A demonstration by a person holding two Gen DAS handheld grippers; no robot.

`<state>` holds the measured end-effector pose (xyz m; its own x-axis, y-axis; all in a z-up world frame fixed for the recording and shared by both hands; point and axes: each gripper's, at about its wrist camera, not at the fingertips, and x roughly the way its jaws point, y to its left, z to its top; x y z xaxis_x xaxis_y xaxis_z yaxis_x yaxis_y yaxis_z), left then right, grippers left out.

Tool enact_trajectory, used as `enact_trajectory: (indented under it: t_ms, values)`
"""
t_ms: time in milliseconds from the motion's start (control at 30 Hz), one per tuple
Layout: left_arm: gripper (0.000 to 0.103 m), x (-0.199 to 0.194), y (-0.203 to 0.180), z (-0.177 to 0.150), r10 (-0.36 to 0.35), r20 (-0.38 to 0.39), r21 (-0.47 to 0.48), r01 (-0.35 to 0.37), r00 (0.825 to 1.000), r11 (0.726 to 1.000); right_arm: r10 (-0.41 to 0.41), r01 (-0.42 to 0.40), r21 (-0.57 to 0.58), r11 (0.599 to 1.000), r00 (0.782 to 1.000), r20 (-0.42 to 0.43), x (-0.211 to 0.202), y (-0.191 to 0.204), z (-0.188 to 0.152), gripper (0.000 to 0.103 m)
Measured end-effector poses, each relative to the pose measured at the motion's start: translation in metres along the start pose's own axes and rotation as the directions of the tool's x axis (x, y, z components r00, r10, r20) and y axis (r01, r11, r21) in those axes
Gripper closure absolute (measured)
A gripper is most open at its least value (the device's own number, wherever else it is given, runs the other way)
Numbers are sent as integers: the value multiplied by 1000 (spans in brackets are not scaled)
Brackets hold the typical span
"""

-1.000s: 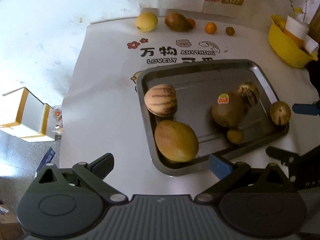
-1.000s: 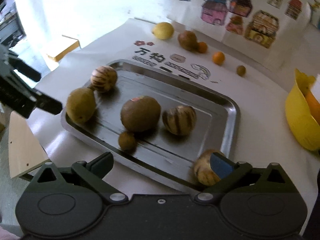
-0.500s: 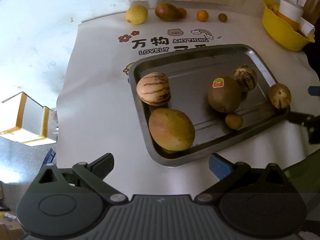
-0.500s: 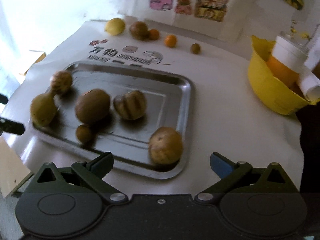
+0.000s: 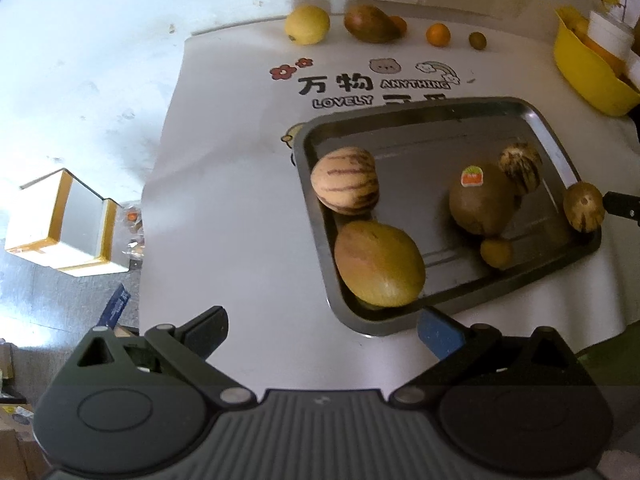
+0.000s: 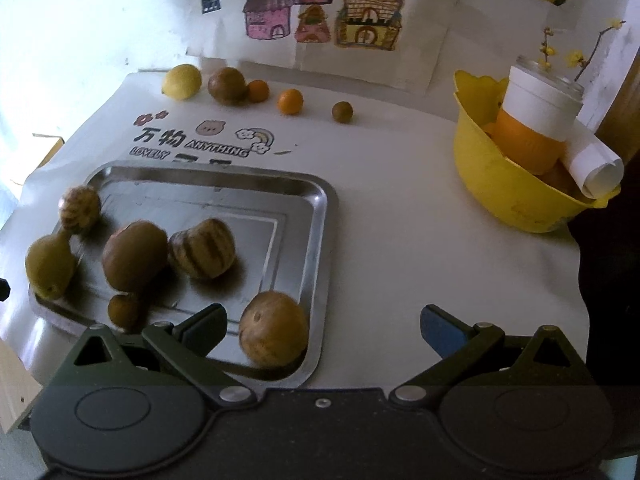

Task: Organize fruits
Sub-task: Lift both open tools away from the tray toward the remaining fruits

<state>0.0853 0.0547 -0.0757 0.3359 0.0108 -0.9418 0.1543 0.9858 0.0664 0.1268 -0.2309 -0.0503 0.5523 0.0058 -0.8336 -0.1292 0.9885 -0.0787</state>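
Round tan striped fruit [image 6: 274,328] sits in the steel tray's [image 6: 320,216] corner, just left of the spread, empty right gripper [image 6: 322,324].

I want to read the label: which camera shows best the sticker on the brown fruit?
The left wrist view: the sticker faces that camera on the brown fruit. In the right wrist view the same fruit shows no sticker.

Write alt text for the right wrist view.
A metal tray on a white table holds six fruits, one round fruit at its near corner just ahead of the open, empty right gripper. Five more fruits line the far edge; a yellow bowl sits right.
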Motion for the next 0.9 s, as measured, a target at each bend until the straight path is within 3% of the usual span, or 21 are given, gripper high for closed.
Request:
enact_trajectory:
  t_ms: [467,900]
  values:
    - [0,-10,0,56,19,72,-53,-15,997,998,45,-43,-32,999,997,59,7,-9,52,1]
    - [0,4,-9,117,28,113,-125,-14,993,992,101,-97,-53,994,991,85,30,-8,96,1]
